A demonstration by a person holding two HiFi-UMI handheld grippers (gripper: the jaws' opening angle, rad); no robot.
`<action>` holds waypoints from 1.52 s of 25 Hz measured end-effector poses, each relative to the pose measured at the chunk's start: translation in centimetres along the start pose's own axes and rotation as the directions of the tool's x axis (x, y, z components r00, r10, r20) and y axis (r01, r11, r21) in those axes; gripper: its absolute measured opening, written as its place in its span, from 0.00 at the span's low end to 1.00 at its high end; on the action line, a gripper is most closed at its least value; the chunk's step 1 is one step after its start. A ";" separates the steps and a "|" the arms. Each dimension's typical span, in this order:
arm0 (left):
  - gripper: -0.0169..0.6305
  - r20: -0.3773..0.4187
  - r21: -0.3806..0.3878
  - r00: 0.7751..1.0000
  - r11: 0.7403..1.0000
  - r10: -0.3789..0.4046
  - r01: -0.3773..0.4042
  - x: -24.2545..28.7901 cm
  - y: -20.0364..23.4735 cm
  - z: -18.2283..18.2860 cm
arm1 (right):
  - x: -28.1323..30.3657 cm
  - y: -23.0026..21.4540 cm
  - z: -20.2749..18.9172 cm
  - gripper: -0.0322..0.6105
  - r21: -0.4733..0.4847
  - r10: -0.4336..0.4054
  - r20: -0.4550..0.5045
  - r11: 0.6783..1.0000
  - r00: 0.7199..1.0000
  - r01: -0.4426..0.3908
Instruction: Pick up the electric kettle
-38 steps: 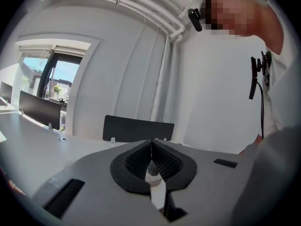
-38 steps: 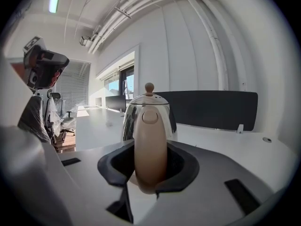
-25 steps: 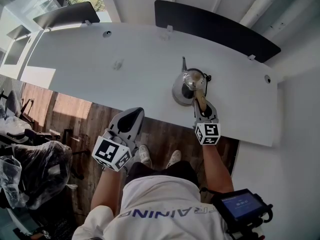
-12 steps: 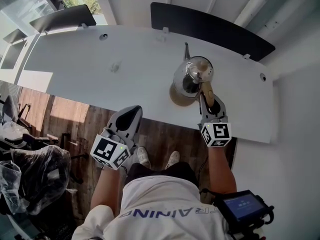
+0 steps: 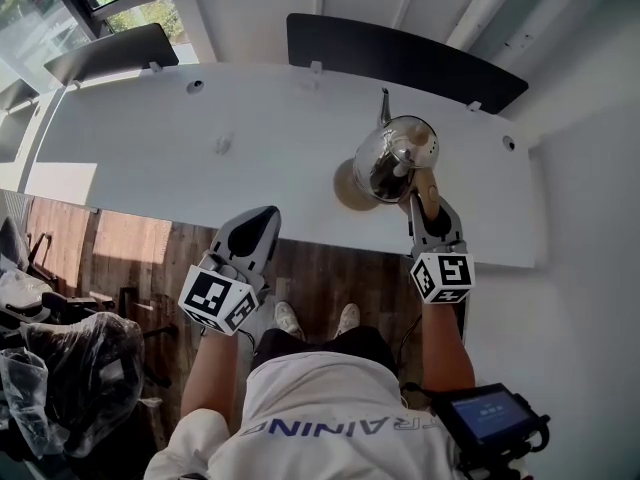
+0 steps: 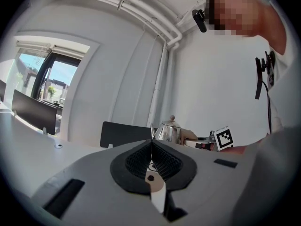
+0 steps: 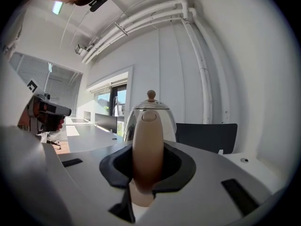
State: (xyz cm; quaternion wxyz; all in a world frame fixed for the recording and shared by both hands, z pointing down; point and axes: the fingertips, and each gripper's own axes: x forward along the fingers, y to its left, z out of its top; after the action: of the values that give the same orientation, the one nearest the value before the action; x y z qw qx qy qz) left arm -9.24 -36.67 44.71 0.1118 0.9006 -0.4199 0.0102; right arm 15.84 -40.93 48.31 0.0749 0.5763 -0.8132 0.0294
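Right claw point(image 5: 428, 208) grips the kettle point(image 5: 393, 160) by its tan handle point(image 7: 147, 145); jaws narrow, pads pressed on both sides of the handle, which stands upright between them in the right gripper view. Kettle body lies straight ahead of the claw, spout point(image 5: 384, 103) pointing on toward the far edge of the worktop point(image 5: 150, 148). So the axis runs claw, handle, body, spout, all in one line away from the person. Kettle looks clear of the worktop, offset from a round disc point(image 5: 345, 186) just beside it; base or shadow, cannot tell which. Left claw point(image 5: 262, 223) sits well apart to the left, over the floor at the worktop's near edge, jaws together on nothing. Judgement: all the weight hangs ahead of the grip, so any further lift risks the spout end dipping; the right hand is the only one placed to carry it
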 end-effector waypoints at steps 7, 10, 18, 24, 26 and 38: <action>0.05 0.008 0.061 0.997 0.995 -0.078 0.078 -3.7 0.3 0.5 | -4.7 3.9 2.5 0.17 0.043 -0.088 0.033 0.995 0.996 0.086; 0.05 0.015 0.059 0.996 0.994 -0.090 0.089 -4.1 0.3 0.6 | -6.0 4.7 3.6 0.17 0.043 -0.099 0.040 0.994 0.994 0.098; 0.05 0.044 0.060 0.995 0.995 -0.086 0.084 -4.8 -2.9 1.7 | -10.4 5.4 6.1 0.17 0.047 -0.050 0.085 0.998 0.995 0.046; 0.05 0.062 0.077 0.996 0.995 -0.062 0.057 -6.4 -9.7 2.4 | -16.2 4.9 7.1 0.17 0.035 0.006 0.105 0.999 0.994 -0.009; 0.05 0.067 0.076 0.997 0.996 -0.047 0.042 -6.8 -12.1 2.5 | -18.2 4.3 7.4 0.17 0.026 0.027 0.108 0.999 0.994 -0.030; 0.05 0.094 0.107 0.994 0.994 -0.047 0.037 -10.4 -20.9 3.5 | -27.0 3.2 9.1 0.17 0.001 0.060 0.137 0.998 0.989 -0.061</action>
State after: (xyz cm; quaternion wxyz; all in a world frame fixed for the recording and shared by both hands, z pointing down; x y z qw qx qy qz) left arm -0.37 -16.53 36.14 0.0439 0.9133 -0.4047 -0.0138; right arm 20.79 -15.84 35.23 0.0165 0.5524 -0.8334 -0.0061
